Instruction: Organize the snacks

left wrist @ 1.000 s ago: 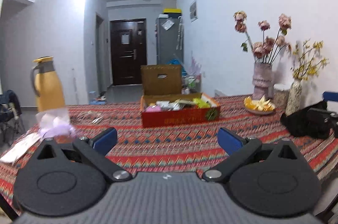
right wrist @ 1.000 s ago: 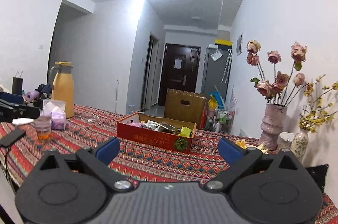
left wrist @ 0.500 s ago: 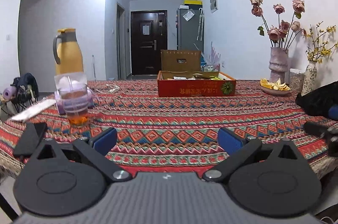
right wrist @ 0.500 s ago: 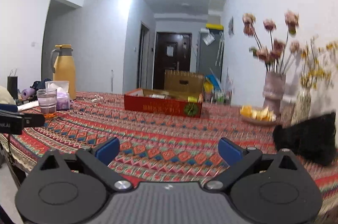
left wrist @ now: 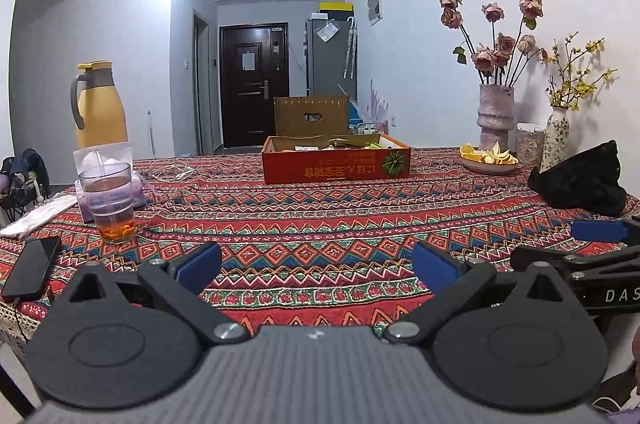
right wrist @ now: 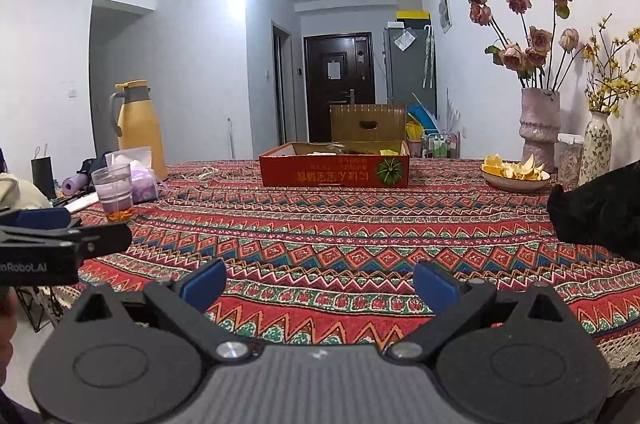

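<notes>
A red cardboard box (left wrist: 336,164) holding several snack packets stands at the far side of the table with the patterned cloth (left wrist: 320,224); it also shows in the right wrist view (right wrist: 334,172). Its contents are mostly hidden by its wall. My left gripper (left wrist: 316,266) is open and empty, low over the table's near edge. My right gripper (right wrist: 318,284) is open and empty, also at the near edge. Each gripper shows at the other's side: the right one (left wrist: 592,236), the left one (right wrist: 44,224).
A glass with orange bits (left wrist: 110,199), a tissue pack (left wrist: 138,187), a yellow jug (left wrist: 100,105) and a phone (left wrist: 30,266) stand at left. A plate of orange peel (left wrist: 488,159), two flower vases (left wrist: 495,115) and a black bag (left wrist: 580,179) are at right.
Both grippers have dropped lower and pulled back toward the table's near edge. The box now sits farther away and seen side-on. Both stay open.
</notes>
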Tool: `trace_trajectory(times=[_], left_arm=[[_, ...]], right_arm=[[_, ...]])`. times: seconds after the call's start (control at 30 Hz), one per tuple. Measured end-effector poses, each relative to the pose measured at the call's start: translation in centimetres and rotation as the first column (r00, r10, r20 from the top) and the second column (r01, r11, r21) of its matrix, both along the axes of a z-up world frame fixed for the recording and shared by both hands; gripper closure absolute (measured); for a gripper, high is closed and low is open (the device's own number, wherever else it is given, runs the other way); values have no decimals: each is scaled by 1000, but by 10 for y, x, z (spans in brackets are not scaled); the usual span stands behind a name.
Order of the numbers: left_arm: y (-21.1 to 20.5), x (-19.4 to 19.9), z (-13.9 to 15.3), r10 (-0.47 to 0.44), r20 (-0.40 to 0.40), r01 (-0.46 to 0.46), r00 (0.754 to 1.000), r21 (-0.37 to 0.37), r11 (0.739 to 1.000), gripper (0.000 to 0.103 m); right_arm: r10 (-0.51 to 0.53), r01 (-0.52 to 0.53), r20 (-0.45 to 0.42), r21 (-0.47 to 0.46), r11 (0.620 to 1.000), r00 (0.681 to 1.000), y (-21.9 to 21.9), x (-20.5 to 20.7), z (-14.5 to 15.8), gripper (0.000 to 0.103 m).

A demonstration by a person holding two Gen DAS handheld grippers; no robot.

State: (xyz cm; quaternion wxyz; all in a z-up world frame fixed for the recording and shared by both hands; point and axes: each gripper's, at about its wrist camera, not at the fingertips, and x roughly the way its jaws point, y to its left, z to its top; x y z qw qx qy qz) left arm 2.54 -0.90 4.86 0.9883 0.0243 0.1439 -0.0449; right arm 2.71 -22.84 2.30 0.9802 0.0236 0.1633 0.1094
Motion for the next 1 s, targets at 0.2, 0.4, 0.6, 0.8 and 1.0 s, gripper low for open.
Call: trace_trajectory(times=[0.2,0.4,0.6,0.8,1.0], left_arm=[[-1,0,0,1,-5,-1,1000,-4,1000,0],[1,1,0,10,-14,-10,1000,-9,1000,0],[2,2,-1,7,-16,-7,1000,-15,1000,0],[3,2,-1,7,-19,-7,1000,-16,1000,0],[3,2,-1,5,-17,-6,1000,-15,1000,0]], right_arm=[[-2,2,-1,3,1000,1000,-1,1,2,3],[-1,1,-5,1,1000,1000,0,2,2,3],[-3,3,-9,3,1000,1000,-1,3,1,3],[-2,2,-8,4,1000,1000,-1,3,1,3],[3,-3,-13,11,1000,1000,0,4,-1,3]])
